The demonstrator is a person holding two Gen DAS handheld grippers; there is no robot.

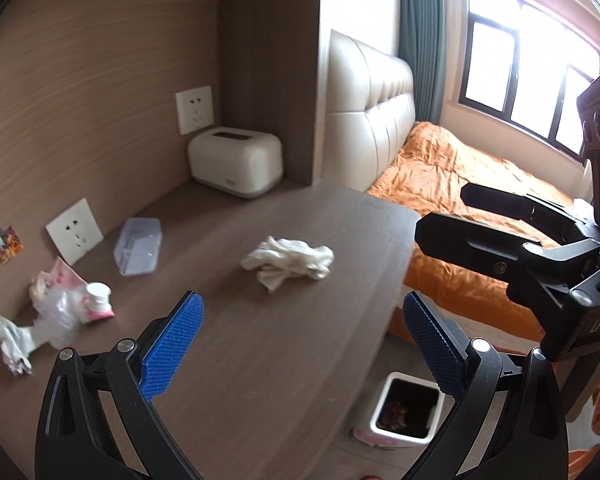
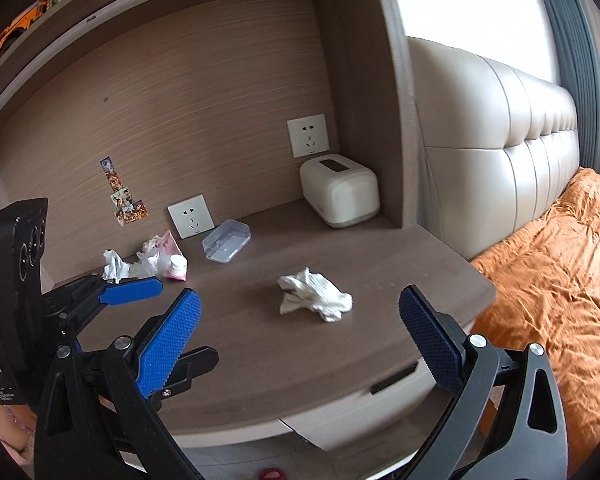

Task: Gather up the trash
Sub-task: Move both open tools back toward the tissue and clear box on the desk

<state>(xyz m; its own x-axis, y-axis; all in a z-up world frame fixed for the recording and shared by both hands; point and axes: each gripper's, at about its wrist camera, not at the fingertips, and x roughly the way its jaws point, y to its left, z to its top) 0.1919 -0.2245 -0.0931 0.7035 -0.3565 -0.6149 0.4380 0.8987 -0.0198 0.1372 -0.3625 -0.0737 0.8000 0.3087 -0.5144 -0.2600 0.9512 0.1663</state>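
A crumpled white tissue [image 1: 288, 262] lies mid-desk; it also shows in the right wrist view [image 2: 314, 300]. At the back left lie a crumpled paper wad [image 1: 14, 344], clear plastic wrap [image 1: 56, 316] and a pink packet with a white cap [image 1: 96, 300]; the same pile [image 2: 148, 264] shows in the right wrist view. My left gripper [image 1: 300, 344] is open and empty above the desk's front. My right gripper [image 2: 300, 344] is open and empty, short of the tissue. A white bin [image 1: 408, 412] with trash inside stands on the floor below the desk edge.
A clear plastic box [image 1: 138, 246] and a cream toaster-shaped box [image 1: 236, 162] stand near the back wall. Wall sockets [image 1: 74, 230] are behind. An orange-covered bed [image 1: 480, 208] lies right of the desk [image 1: 300, 360]. The right gripper shows in the left wrist view [image 1: 500, 236].
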